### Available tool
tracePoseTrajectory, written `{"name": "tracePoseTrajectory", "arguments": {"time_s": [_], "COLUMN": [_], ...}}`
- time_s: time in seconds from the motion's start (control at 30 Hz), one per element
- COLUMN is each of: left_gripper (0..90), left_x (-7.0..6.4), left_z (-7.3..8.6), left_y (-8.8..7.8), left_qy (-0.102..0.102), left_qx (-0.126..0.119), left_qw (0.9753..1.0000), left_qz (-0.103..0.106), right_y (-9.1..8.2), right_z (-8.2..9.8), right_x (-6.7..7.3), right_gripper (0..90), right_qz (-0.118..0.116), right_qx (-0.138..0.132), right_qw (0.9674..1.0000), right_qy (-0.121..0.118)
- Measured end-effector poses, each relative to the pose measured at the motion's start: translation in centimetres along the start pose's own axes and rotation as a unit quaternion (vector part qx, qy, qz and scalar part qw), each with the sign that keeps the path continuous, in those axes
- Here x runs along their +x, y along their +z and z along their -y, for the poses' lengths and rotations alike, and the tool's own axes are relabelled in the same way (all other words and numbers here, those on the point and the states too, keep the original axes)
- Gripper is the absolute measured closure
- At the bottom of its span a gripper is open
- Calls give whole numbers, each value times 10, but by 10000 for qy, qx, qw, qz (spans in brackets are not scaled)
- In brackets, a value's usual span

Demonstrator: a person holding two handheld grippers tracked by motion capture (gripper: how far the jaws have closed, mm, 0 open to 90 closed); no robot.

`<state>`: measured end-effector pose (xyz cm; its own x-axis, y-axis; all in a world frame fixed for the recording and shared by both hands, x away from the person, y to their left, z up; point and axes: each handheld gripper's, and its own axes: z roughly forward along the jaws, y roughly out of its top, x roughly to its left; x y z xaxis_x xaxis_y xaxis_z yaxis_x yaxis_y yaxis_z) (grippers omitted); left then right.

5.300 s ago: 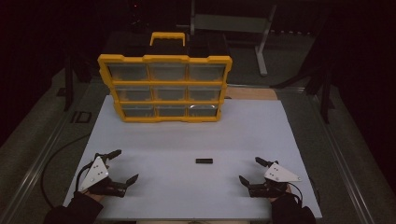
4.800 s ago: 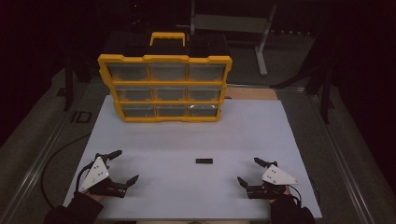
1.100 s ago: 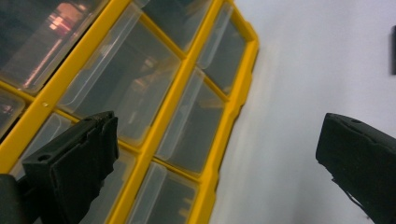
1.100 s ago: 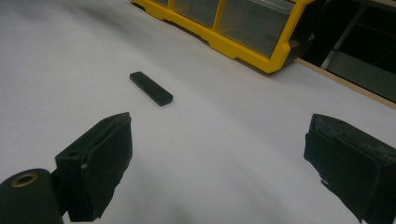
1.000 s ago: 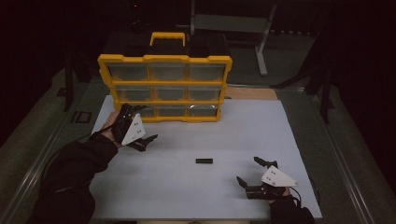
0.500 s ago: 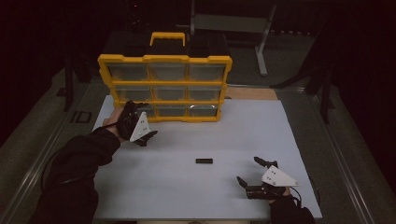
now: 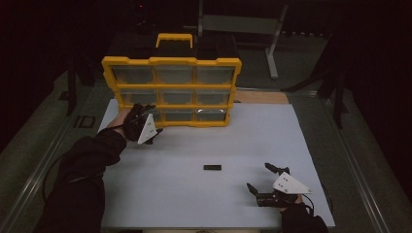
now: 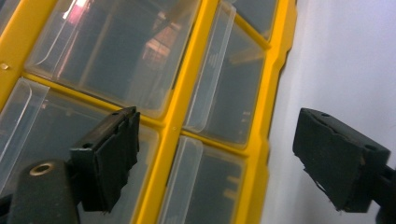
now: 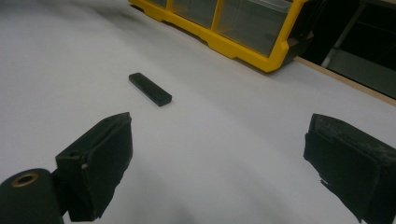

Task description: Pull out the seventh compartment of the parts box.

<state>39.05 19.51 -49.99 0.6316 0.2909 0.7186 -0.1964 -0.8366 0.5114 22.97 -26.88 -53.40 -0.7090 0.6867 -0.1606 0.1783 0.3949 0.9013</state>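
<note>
A yellow organizer (image 7: pixel 171 86) with clear drawers stands upright at the back of the white table (image 7: pixel 194 204). My left gripper (image 7: pixel 151 118) is at its bottom-left drawer (image 7: pixel 154 114). Its jaws are open and have just been closing. In the left gripper view the left gripper (image 8: pixel 224 158) spans a yellow frame bar (image 8: pixel 173 121) and clear drawer lips (image 8: pixel 210 79), and the pads touch nothing. My right gripper (image 7: pixel 258 176) rests open near the front right. A small black block (image 7: pixel 212 167) lies to its left. In the right gripper view that block (image 9: pixel 150 88) is ahead of the open right gripper (image 9: pixel 224 172).
The organizer's black and yellow carry handle (image 7: pixel 174 41) rises behind it. A metal stand (image 7: pixel 272 53) is beyond the table at the back right. A wooden strip (image 7: pixel 262 96) shows at the table's far edge. The organizer's corner (image 9: pixel 275 51) is far ahead in the right gripper view.
My left gripper has left the front left of the table and moved up to the organizer's bottom-left drawer, sinking slightly in the last second. The right gripper and the block have stayed put.
</note>
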Motion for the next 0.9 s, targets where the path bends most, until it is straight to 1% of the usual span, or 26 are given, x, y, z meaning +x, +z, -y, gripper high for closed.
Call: {"name": "tracePoseTrajectory", "arguments": {"time_s": [0.03, 0.1, 0.17, 0.2, 0.23, 0.27, 0.3, 0.33, 0.4, 0.43, 0.5, 0.53, 0.57, 0.63, 0.67, 0.73, 0.8, 0.83, 0.87, 0.9], "left_gripper": [167, 195, 213, 234, 260, 292, 311, 319, 338, 348, 348, 351, 351, 354, 374, 400, 420, 446, 463, 464], "left_x": [0, -1, -1, -1, -1, -1, 0, 0, 1, 1, -1, -2, -2, -2, -2, -3, -4, -4, -3, -3], "left_z": [1, 3, 5, 5, 6, 7, 9, 10, 11, 12, 13, 13, 13, 13, 13, 12, 12, 11, 11, 11], "left_y": [1, 4, 6, 7, 8, 9, 10, 10, 11, 12, 14, 16, 17, 19, 20, 22, 24, 25, 25, 26], "left_qy": [49, 104, 268, 316, 421, 476, 463, 499, 501, 563, 614, 665, 674, 733, 734, 819, 887, 885, 919, 910], "left_qx": [27, 47, 135, 137, 243, 297, 330, 364, 371, 374, 405, 418, 438, 437, 433, 467, 511, 523, 541, 542], "left_qw": [10000, 9999, 9995, 9994, 9988, 9984, 9984, 9981, 9981, 9977, 9973, 9969, 9968, 9963, 9963, 9954, 9945, 9945, 9938, 9938], "left_qz": [13, 30, 21, 24, 22, 6, 11, -23, -26, -41, -13, -49, -33, -117, -114, -137, -204, -221, -310, -344], "right_y": [0, 0, 0, 0, 0, 0, 0, -1, -1, -1, -1, -1, -1, -1, -1, -1, 0, 0, 0, 0], "right_z": [0, 0, 0, 0, 0, 0, 0, 0, 0, 0, 0, 0, 0, 0, 0, 0, 1, 1, 1, 1], "right_x": [0, 0, 0, 0, 0, 0, 0, 0, -1, 0, 0, 0, 0, 0, 0, -1, -1, -1, -1, -1], "right_gripper": [80, 80, 80, 80, 80, 80, 80, 80, 80, 80, 80, 80, 80, 80, 80, 80, 80, 80, 80, 80], "right_qz": [11, 9, 13, 12, 13, 14, 23, 26, 30, 41, 42, 46, 47, 48, 50, 49, 53, 51, 51, 50], "right_qx": [-6, -11, -11, -10, -10, -7, -9, -9, -3, -15, -9, -6, -11, -10, -8, -8, -11, -12, -12, -10], "right_qw": [10000, 10000, 10000, 10000, 10000, 10000, 10000, 10000, 10000, 10000, 10000, 10000, 10000, 10000, 10000, 10000, 10000, 10000, 10000, 10000], "right_qy": [-18, -1, 1, -3, 0, 2, -7, -12, -6, 31, 26, 25, 27, 27, 23, 21, 10, 20, 18, 6]}}
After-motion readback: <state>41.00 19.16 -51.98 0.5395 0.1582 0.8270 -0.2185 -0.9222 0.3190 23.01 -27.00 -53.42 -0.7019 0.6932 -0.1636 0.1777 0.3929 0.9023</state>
